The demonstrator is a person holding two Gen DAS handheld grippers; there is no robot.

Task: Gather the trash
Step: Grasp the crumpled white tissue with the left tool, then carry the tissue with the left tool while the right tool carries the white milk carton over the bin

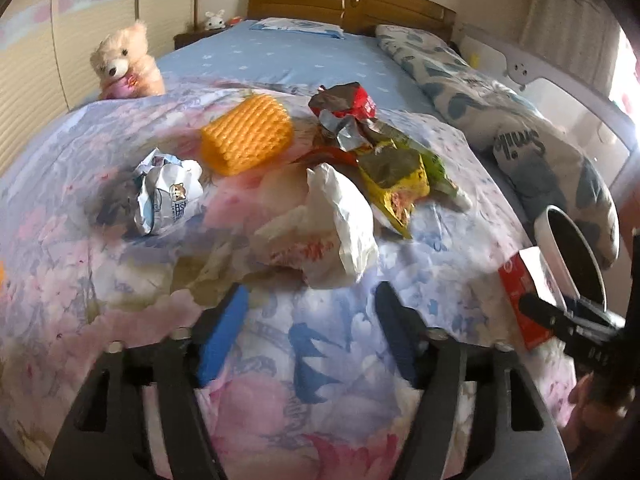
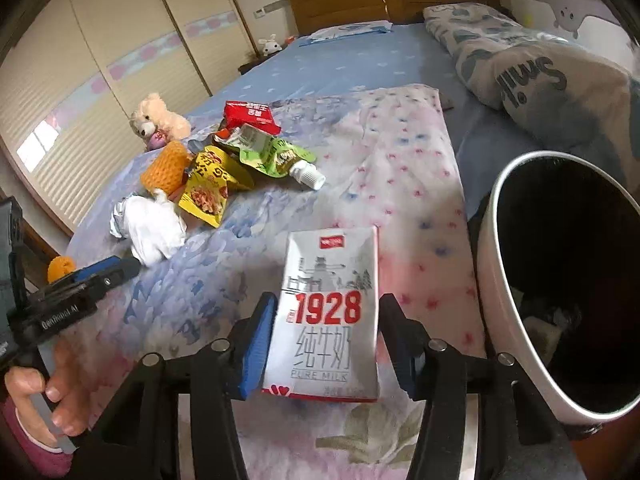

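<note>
My right gripper [image 2: 326,312] is shut on a white and red milk carton [image 2: 328,312] and holds it above the quilt, left of a white bin [image 2: 516,320] with a dark inside. The carton [image 1: 524,300] and bin [image 1: 560,256] also show in the left wrist view. My left gripper [image 1: 312,300] is open and empty just short of a crumpled white bag [image 1: 332,228]. Beyond lie a crumpled white wrapper [image 1: 168,192], an orange foam net [image 1: 248,136], a yellow snack packet [image 1: 396,184], a green pouch [image 2: 276,152] and a red wrapper [image 1: 352,104].
The trash lies on a floral quilt [image 1: 320,360] over a blue bed. A teddy bear [image 1: 124,64] sits at the far left. A long patterned pillow [image 1: 520,128] runs along the right side. A wooden headboard [image 1: 344,0] and wardrobe doors [image 2: 100,72] stand behind.
</note>
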